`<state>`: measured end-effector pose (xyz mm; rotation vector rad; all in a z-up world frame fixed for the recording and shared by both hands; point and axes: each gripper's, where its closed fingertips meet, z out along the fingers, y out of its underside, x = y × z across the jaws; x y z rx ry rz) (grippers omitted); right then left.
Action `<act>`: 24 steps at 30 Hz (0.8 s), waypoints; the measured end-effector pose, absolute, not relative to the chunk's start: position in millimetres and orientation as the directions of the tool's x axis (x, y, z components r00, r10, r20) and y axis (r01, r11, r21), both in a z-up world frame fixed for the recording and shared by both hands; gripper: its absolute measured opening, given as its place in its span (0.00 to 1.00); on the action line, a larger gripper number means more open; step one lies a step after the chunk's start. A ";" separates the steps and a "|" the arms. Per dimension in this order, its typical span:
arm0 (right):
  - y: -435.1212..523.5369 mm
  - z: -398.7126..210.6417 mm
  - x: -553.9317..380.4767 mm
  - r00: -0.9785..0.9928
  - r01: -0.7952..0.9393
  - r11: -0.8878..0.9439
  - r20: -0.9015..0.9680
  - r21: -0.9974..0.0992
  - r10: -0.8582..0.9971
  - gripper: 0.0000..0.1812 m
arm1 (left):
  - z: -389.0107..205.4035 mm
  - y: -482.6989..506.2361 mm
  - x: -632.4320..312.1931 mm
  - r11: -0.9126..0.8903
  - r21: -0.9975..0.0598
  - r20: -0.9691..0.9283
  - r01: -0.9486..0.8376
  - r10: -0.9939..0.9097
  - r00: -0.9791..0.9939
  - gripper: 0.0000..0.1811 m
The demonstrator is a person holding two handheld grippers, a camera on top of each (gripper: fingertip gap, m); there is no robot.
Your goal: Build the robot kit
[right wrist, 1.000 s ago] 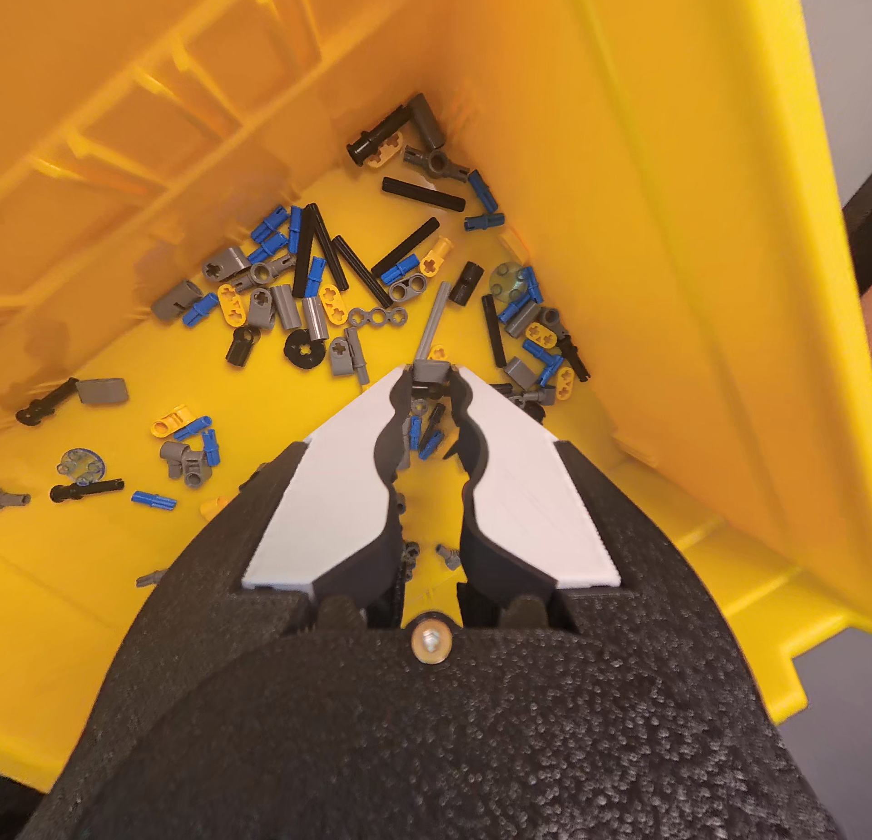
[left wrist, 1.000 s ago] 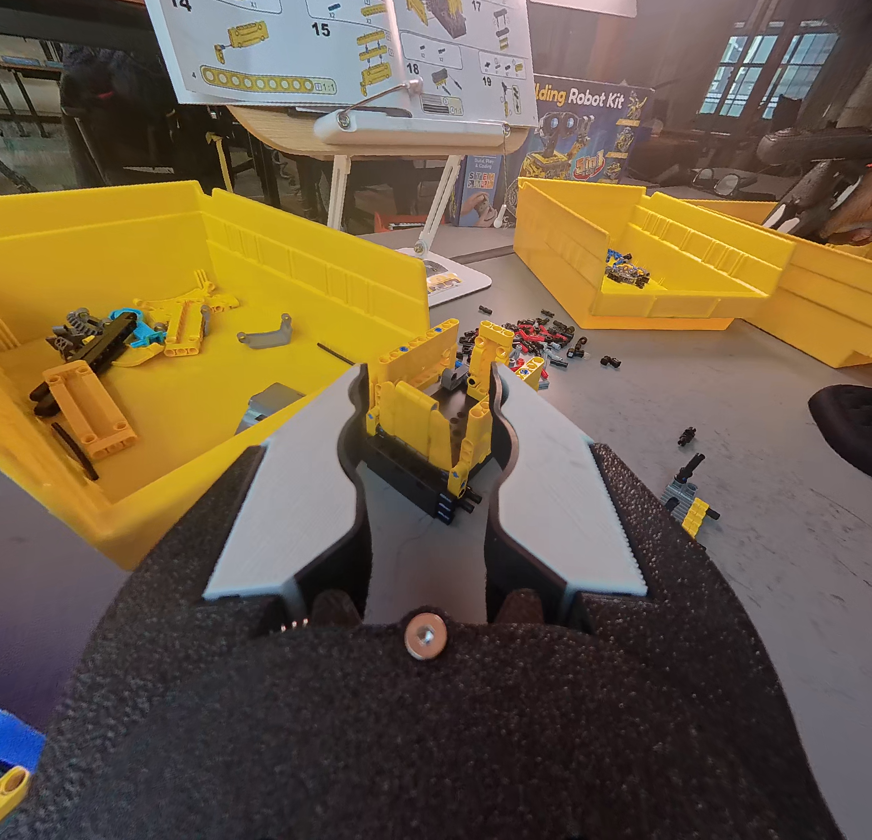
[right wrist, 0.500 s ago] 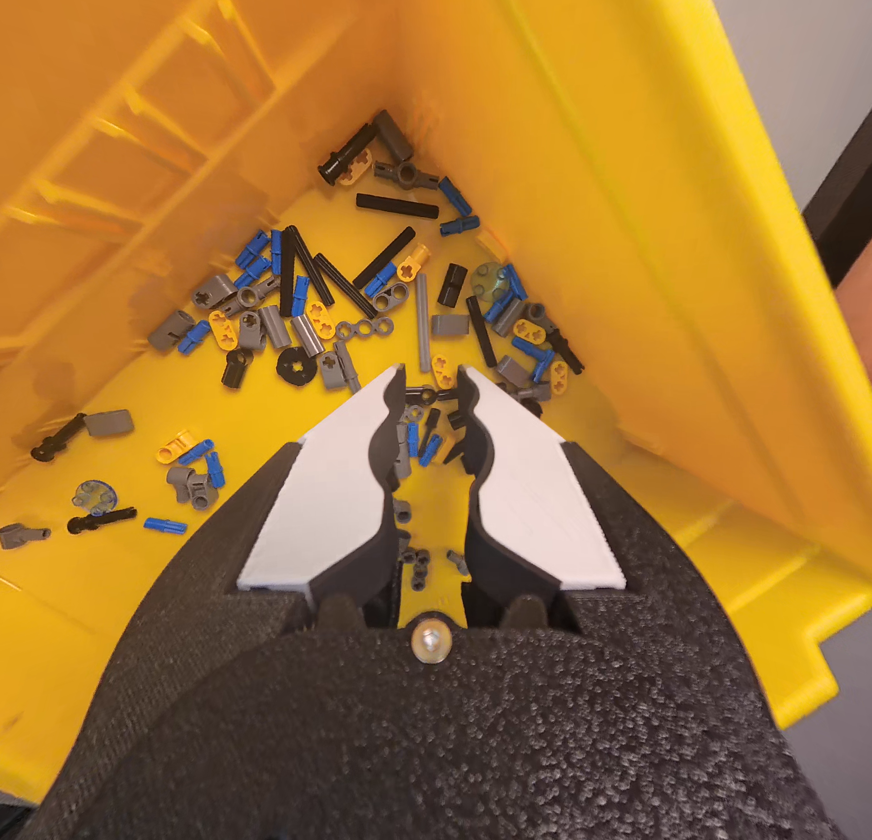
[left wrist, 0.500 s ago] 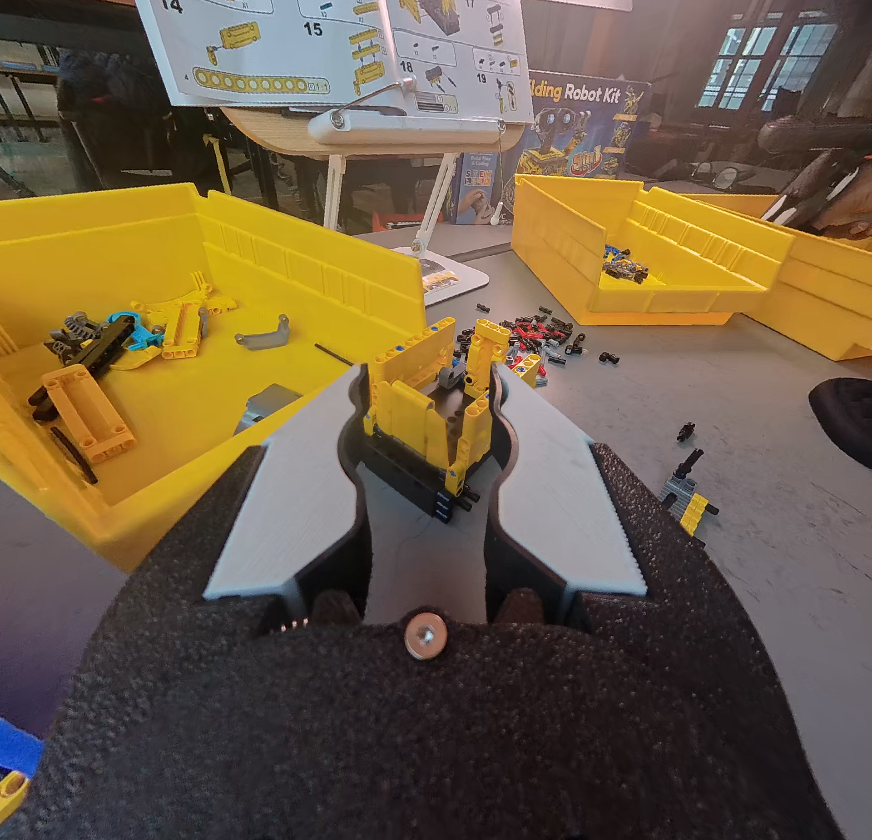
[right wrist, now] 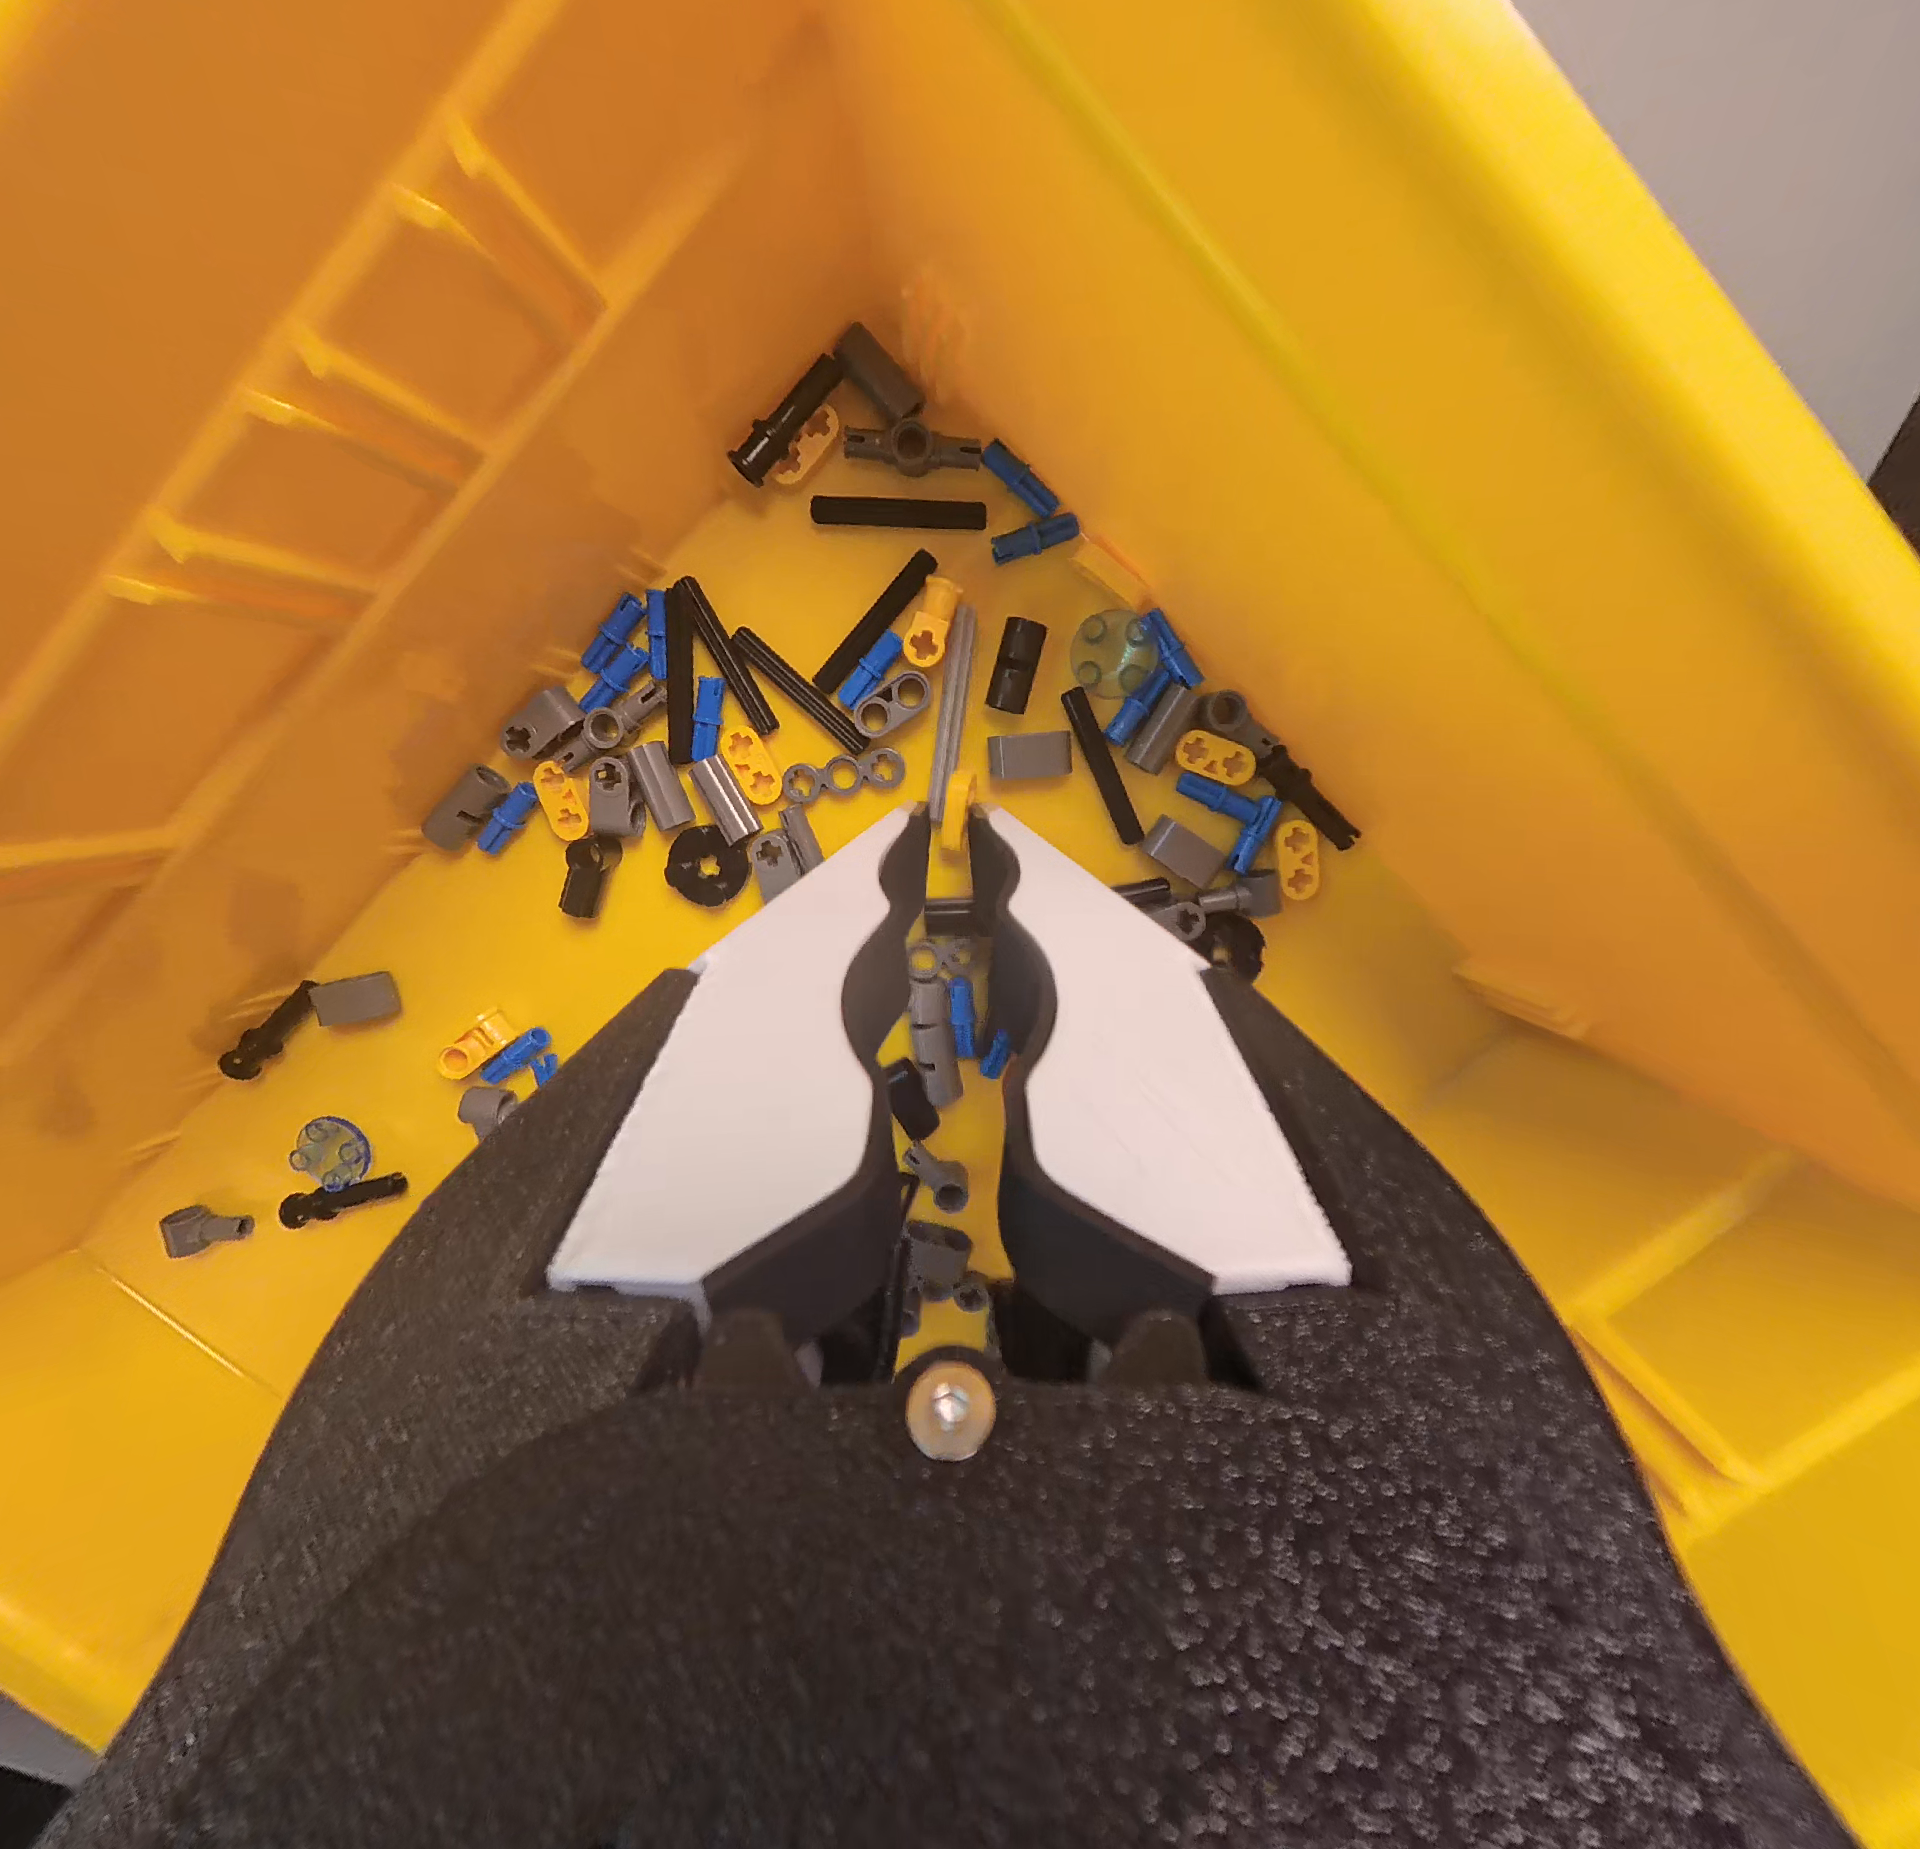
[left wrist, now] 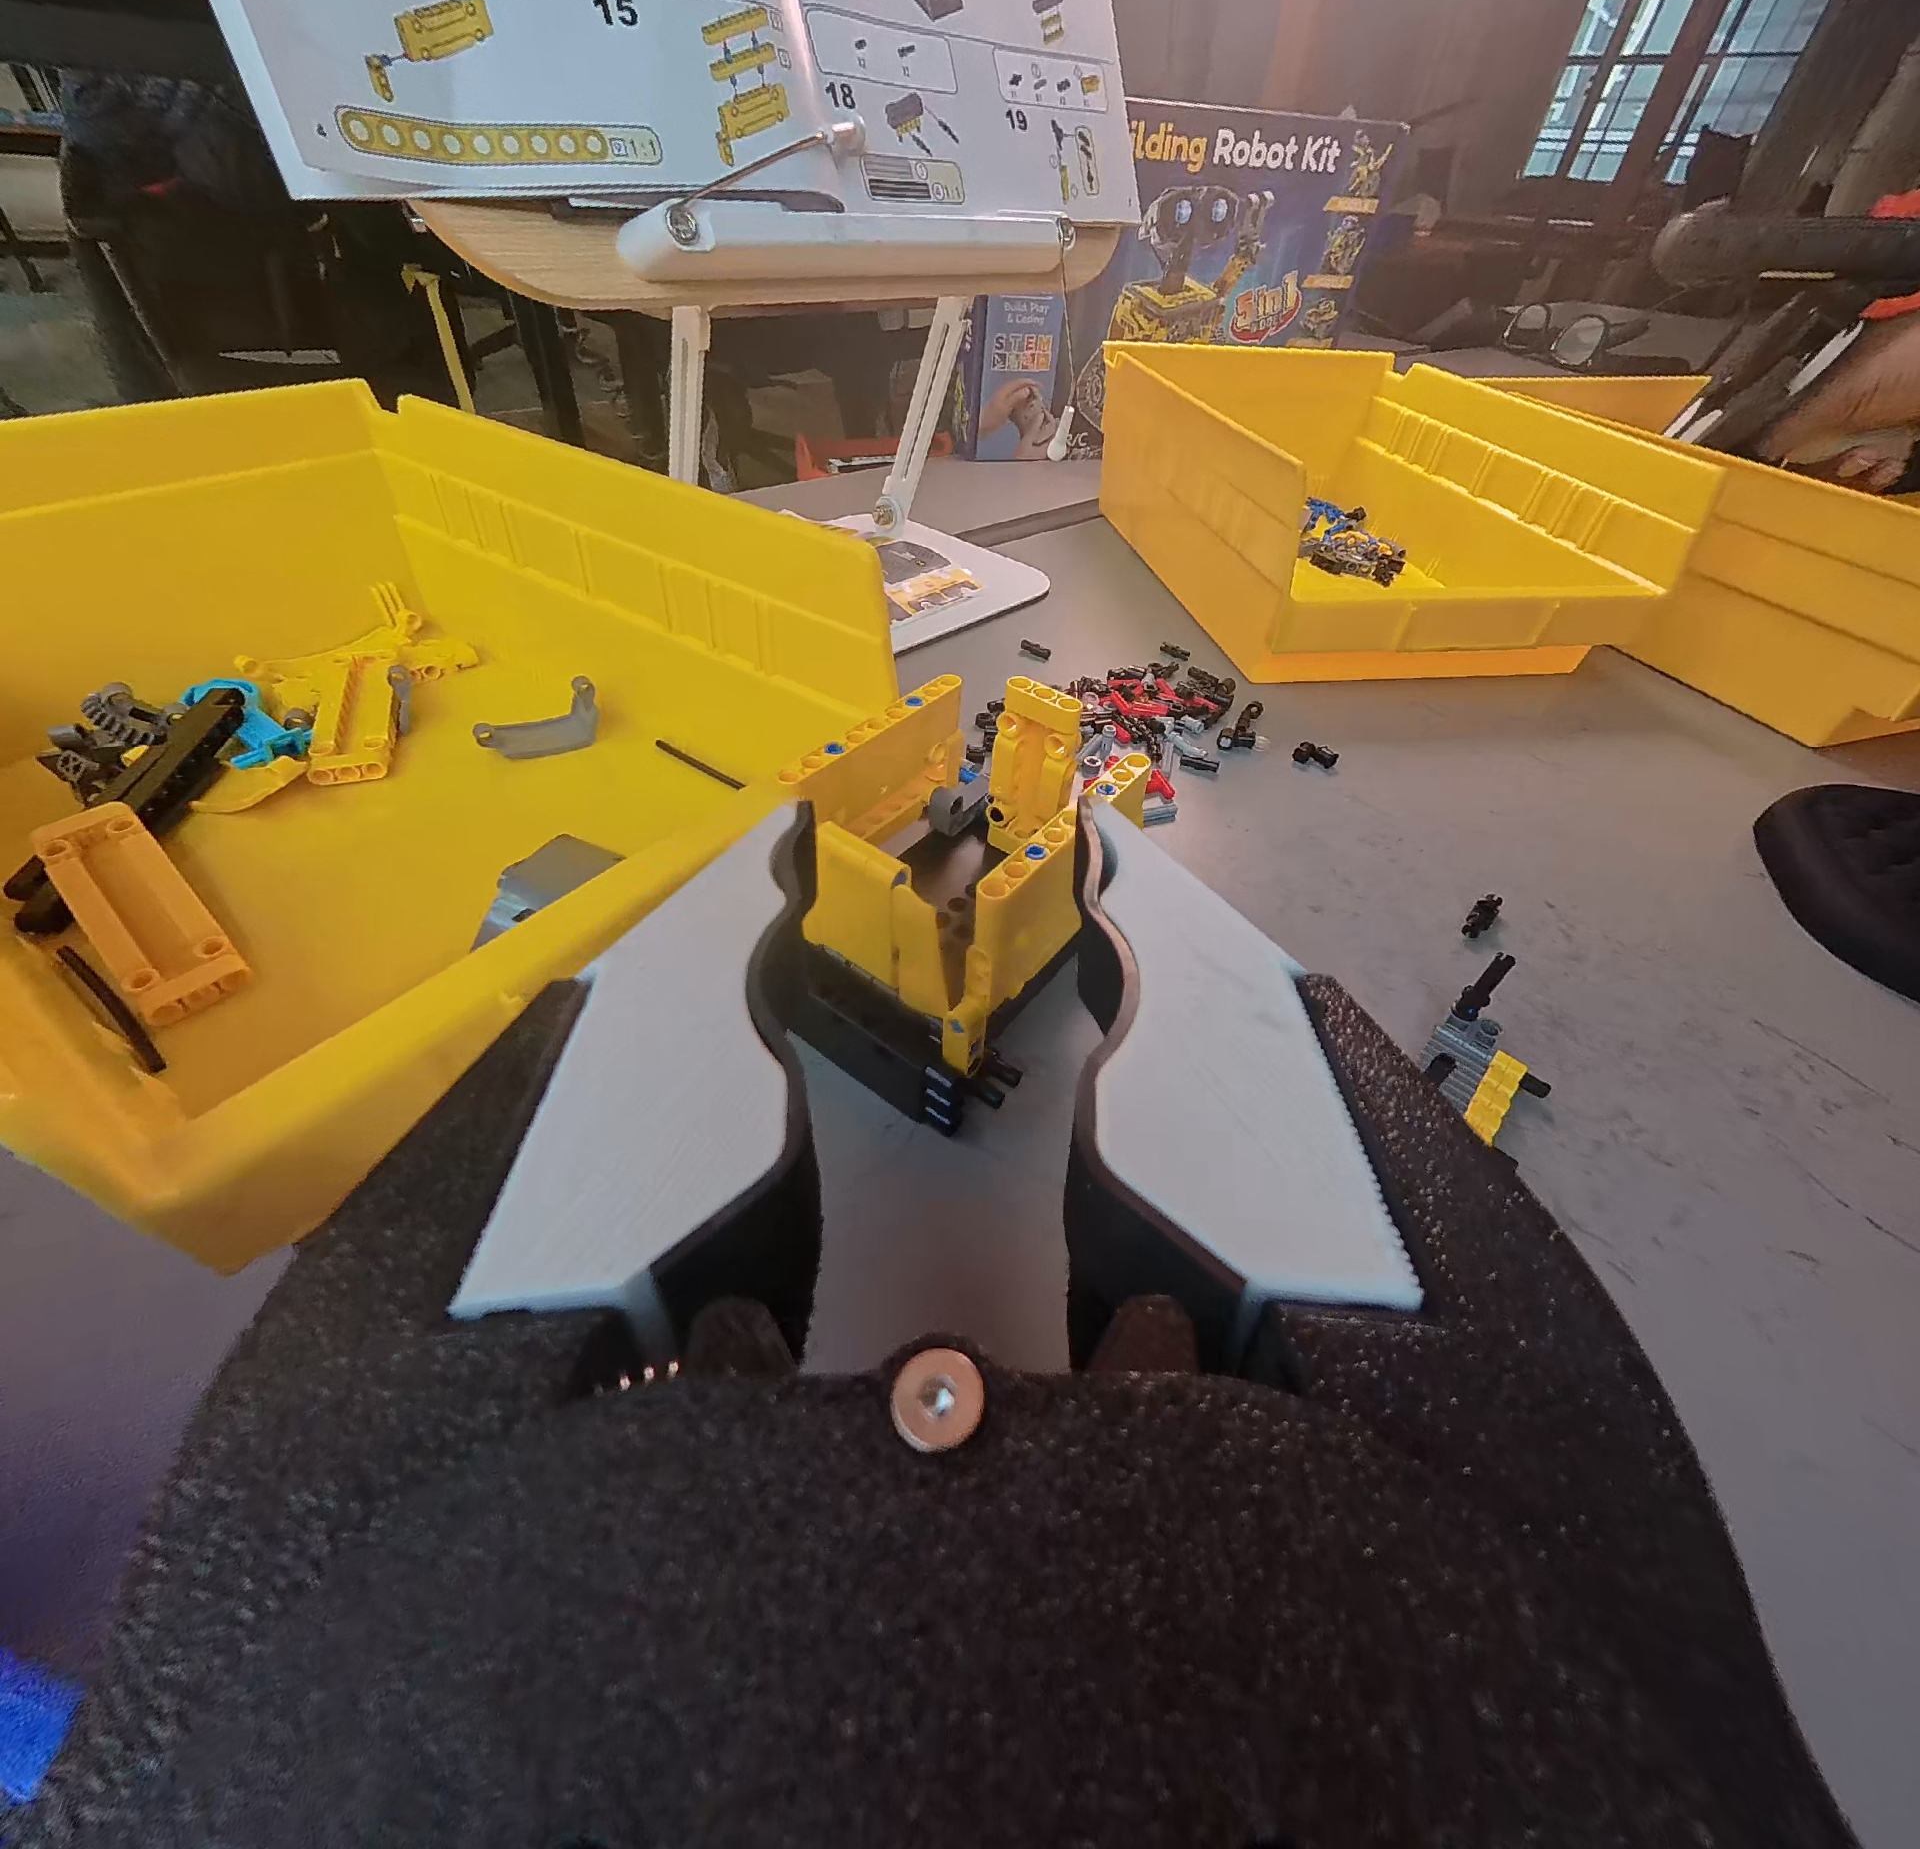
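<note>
We see the left gripper (left wrist: 940,833) with its fingers clamped on a yellow and black plastic brick-built model (left wrist: 935,926) resting on the grey tabletop (left wrist: 1558,916). Left of the fingers sits a yellow plastic bin (left wrist: 623,573); beyond their tips lies a scatter of small red and black pins (left wrist: 1164,708). The right gripper (right wrist: 948,812), inside another yellow plastic bin (right wrist: 1299,397), pinches a small yellow plastic connector (right wrist: 954,807) at its fingertips, above loose blue, grey and black pieces (right wrist: 727,719).
</note>
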<state>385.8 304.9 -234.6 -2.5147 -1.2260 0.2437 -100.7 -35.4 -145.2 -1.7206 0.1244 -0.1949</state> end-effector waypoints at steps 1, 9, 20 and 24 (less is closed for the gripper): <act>305.4 -234.9 382.9 0.615 0.728 -0.573 -0.009 -0.376 0.788 0.04 | -145.9 -35.4 -98.7 -0.163 -0.986 0.056 0.023 -0.198 0.979 0.27; 316.9 -229.1 357.6 0.615 0.710 -0.520 0.057 -0.475 0.787 0.02 | -153.7 -36.1 -91.9 -0.208 -0.977 -0.007 -0.045 -0.178 0.984 0.27; 318.3 -209.2 356.5 0.658 0.655 -0.502 0.100 -0.565 0.746 0.02 | -154.6 -39.6 -90.7 -0.225 -0.974 0.049 0.004 -0.192 0.980 0.27; 314.2 -209.4 359.9 0.663 0.651 -0.509 0.095 -0.563 0.743 0.07 | -154.5 -40.2 -91.9 -0.229 -0.973 0.057 0.013 -0.188 0.981 0.27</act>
